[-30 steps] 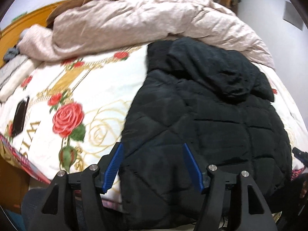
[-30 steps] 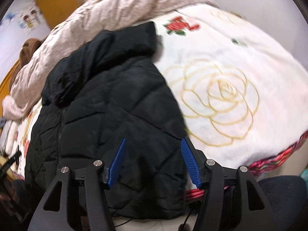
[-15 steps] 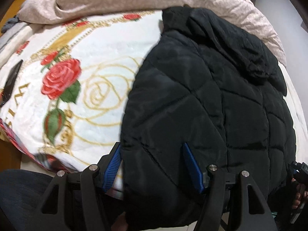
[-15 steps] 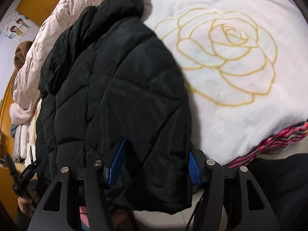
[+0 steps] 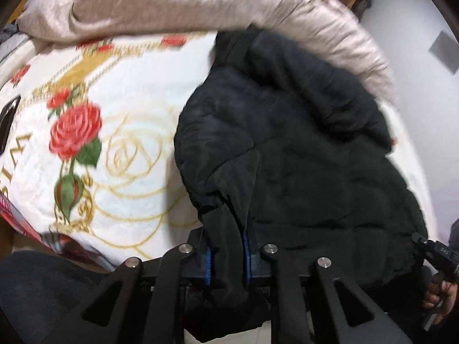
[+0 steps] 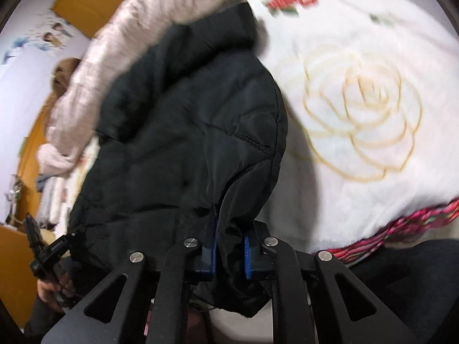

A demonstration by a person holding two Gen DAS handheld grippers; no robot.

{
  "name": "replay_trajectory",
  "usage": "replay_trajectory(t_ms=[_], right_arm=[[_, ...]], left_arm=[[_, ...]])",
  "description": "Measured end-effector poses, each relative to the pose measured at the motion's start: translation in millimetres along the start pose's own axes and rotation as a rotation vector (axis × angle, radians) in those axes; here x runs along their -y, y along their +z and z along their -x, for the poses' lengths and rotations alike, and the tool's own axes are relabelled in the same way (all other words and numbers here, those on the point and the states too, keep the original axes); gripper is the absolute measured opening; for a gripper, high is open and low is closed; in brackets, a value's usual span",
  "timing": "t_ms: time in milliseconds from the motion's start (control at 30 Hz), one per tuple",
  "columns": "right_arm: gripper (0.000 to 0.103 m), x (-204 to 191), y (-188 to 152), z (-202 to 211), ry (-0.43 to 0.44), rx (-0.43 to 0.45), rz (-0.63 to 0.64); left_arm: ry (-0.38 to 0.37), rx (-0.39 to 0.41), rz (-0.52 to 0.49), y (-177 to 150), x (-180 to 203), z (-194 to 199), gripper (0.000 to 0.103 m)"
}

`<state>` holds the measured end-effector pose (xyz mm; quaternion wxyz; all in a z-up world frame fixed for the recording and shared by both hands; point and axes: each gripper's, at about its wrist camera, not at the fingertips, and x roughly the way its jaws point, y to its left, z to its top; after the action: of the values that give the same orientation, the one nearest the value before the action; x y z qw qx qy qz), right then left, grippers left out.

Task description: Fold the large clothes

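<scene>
We are closing the left gripper [image 5: 226,261] at the bottom centre of its frame, its blue pads pinching a bunched fold of hem on the black quilted puffer jacket [image 5: 301,154], which is lying across the right half of the white rose-printed blanket [image 5: 134,154]. We are closing the right gripper [image 6: 229,258] likewise at the bottom centre of its view, jaws nearly together on the jacket's other hem corner. A pale pink crumpled duvet [image 5: 200,3] is lying along the top, touching the jacket's hood.
</scene>
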<state>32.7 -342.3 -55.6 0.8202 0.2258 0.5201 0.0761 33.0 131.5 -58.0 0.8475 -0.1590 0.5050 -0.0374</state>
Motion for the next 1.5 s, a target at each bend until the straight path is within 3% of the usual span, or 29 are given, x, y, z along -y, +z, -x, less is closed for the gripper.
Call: replay_trajectory(t_ms=[200, 433, 733, 967, 1200, 1500], right_arm=[[0.012, -8, -6, 54, 0.05, 0.079, 0.04], [0.012, 9, -39, 73, 0.091, 0.075, -0.023], [0.012, -13, -5, 84, 0.127, 0.15, 0.016], [0.012, -32, 43, 93, 0.158, 0.224, 0.046], [0.012, -49, 117, 82, 0.176, 0.274, 0.057], [0.013, -46, 224, -2, 0.114, 0.207, -0.023]], left_arm=[[-0.086, 0.116, -0.004, 0, 3, 63, 0.015], [-0.124, 0.101, 0.03, -32, -10, 88, 0.015], [-0.165, 0.192, 0.036, 2, -2, 99, 0.015], [-0.217, 0.257, 0.07, 50, 1, 104, 0.015], [-0.237, 0.298, 0.121, 118, 1, 83, 0.015], [-0.168, 0.244, 0.12, 214, 8, -2, 0.015]])
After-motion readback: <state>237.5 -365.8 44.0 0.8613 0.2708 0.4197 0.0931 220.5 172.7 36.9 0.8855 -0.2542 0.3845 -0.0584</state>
